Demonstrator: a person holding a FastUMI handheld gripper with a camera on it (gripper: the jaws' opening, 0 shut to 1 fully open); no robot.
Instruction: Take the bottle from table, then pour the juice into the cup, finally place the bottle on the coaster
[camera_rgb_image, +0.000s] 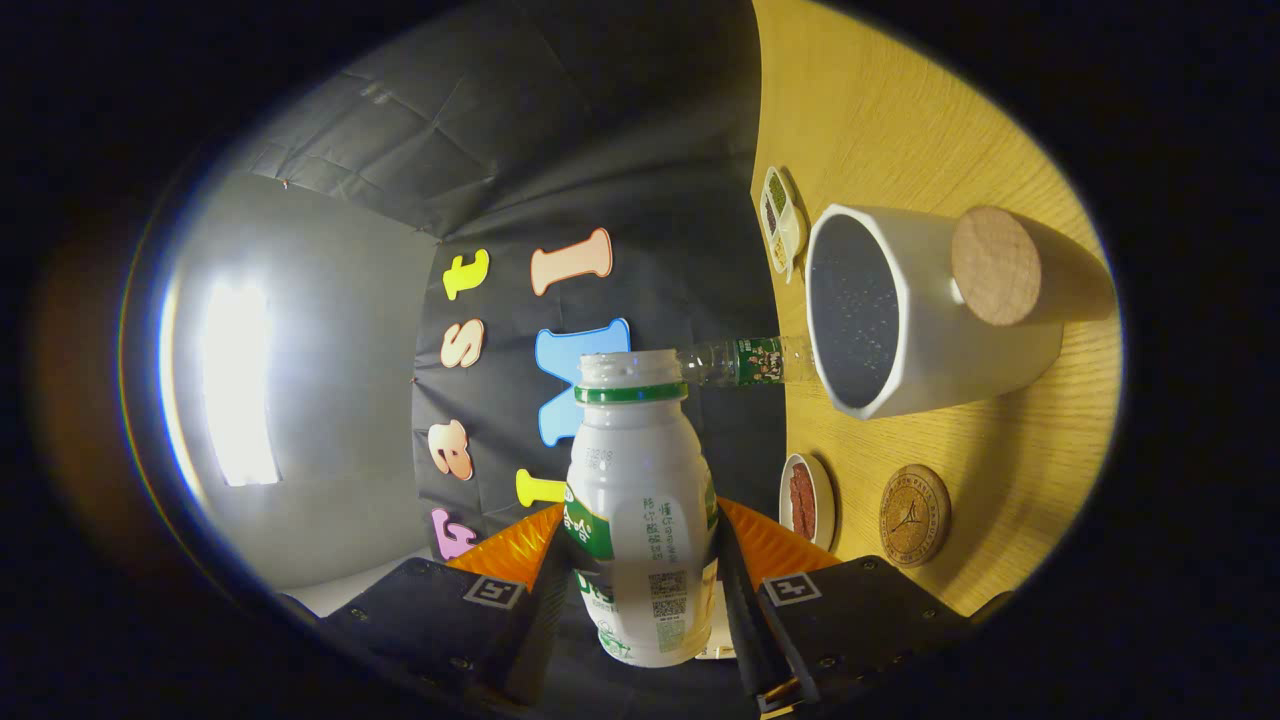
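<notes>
With the fingers (640, 590) clamped on the uncapped bottle (640, 510), tipped near the cup (900, 310) on the worktop (900, 110), its mouth should be brought over the rim before being tilted further.

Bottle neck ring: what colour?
Green, on the white bottle held between the jaws; gripper view.

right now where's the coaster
In the gripper view, the round brown coaster lies on the wooden table, beyond the fingers, beside the small dish and near the white cup.
</notes>
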